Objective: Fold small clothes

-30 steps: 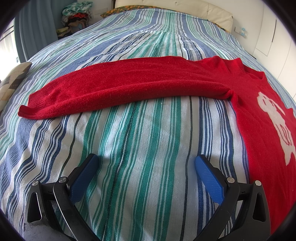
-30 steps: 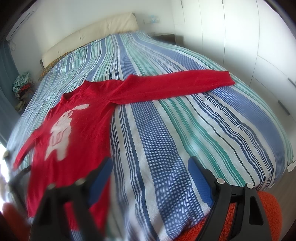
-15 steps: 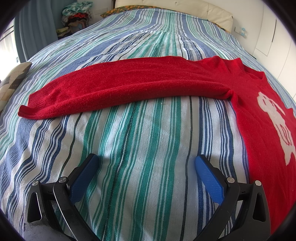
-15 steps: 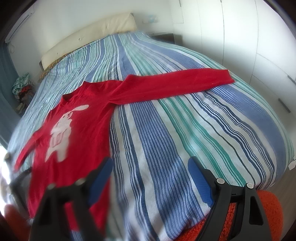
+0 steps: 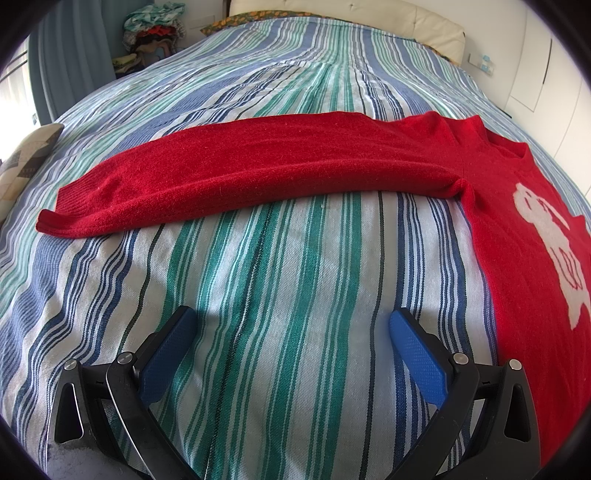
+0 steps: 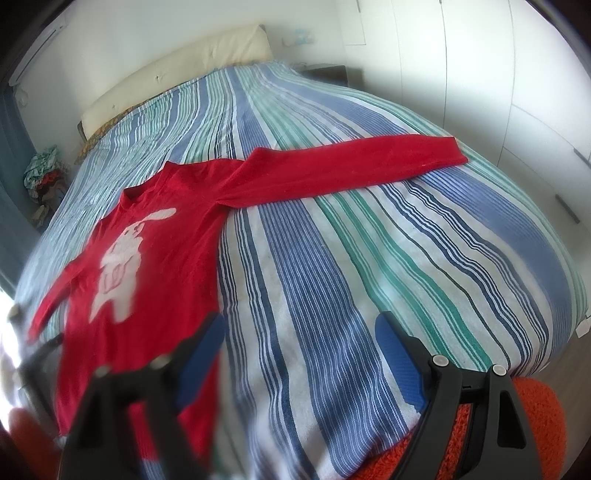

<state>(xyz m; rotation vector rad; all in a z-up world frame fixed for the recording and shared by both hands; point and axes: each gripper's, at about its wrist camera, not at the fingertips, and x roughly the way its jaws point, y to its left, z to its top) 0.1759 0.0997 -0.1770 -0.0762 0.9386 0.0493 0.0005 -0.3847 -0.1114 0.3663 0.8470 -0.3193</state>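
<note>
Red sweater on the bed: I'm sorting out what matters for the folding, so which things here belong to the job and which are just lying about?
Part of the job:
- red sweater, spread flat, sleeves out
- left tongs, open
- right tongs, open
- striped bedspread, the work surface

Just lying about:
- clothes pile
- patterned cushion
- orange fabric

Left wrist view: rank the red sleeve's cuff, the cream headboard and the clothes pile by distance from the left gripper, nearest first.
From the open left gripper:
1. Cuff, left, on the striped bedspread.
2. Clothes pile, upper left, beside the bed.
3. Headboard, top right; close to the pile's distance, so this order is uncertain.
</note>
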